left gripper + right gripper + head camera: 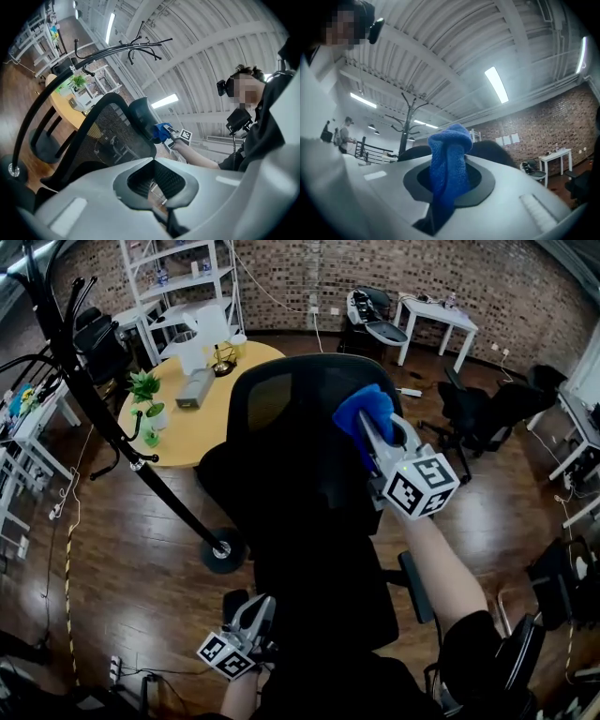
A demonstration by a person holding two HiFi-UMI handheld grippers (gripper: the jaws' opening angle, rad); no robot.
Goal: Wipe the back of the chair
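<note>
The chair back (291, 474) stands just ahead of the right gripper (369, 432), whose jaws are clenched on a blue cloth (367, 405) laid against its upper edge. The left gripper (153, 160) is held low behind the chair back, its jaws closed together on nothing.

Fuzzy blue cloth (449, 154), black mesh chair back (300, 474), glossy wood floor (141, 559)

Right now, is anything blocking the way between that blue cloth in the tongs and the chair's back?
Nothing visible does. The blue terry cloth, clamped in the right tongs, appears to rest straight against the upper edge of the black mesh chair back, with no object between them.
</note>
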